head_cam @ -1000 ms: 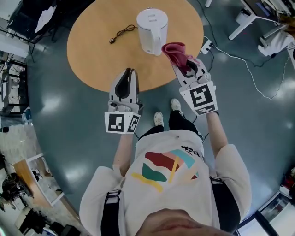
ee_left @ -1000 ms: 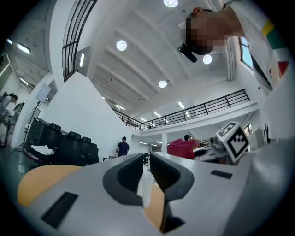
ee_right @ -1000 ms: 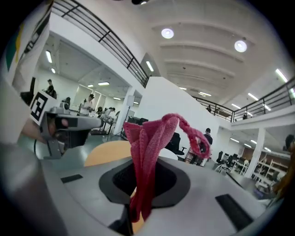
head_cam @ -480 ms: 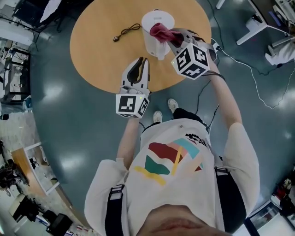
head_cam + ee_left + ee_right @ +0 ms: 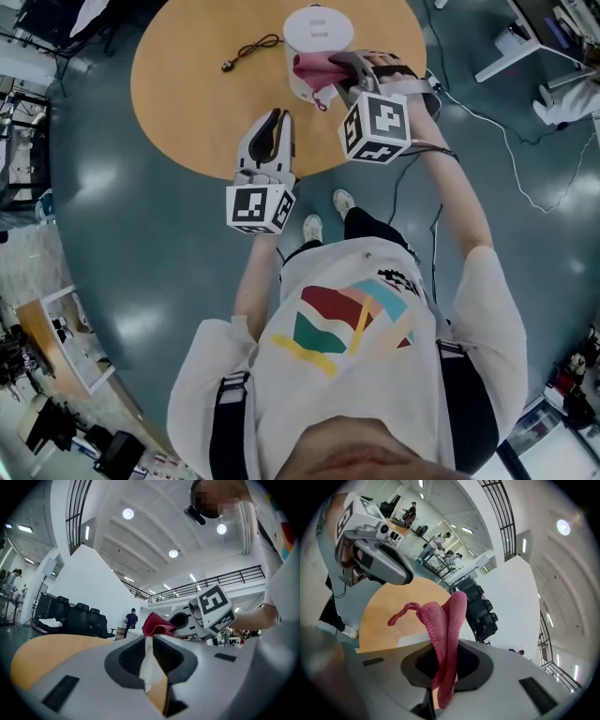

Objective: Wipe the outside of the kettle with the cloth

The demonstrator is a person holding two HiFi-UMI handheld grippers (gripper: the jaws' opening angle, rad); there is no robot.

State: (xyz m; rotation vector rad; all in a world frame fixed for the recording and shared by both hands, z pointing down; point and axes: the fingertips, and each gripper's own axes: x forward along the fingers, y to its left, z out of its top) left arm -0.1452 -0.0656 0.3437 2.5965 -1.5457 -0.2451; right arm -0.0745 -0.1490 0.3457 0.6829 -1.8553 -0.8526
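Looking at the right gripper (image 5: 339,67) first: it's clamped on a pink knitted cloth (image 5: 312,67). Its own view shows the fabric pinched between the pads, with a folded wad and a loose tail sticking out past the tips. From the head view that wad looks pressed against the near side of the white plastic kettle (image 5: 317,26), up close to the lid. So I'd say the wiping itself is in hand, not the approach.

The left gripper (image 5: 274,120) is a different story. Its jaws are only a sliver apart with nothing in them, and it hovers over the near edge of the round wooden table (image 5: 187,89), well short of the kettle. The kettle stands upright toward the far side of the table, and a black power cord (image 5: 248,52) lies loose on the tabletop to its left.

My guess at the next move: drag the cloth down and around the wall with steady pressure. Nothing's bracing the kettle, so too hard a push could slide or tip it. The free gripper could steady it.
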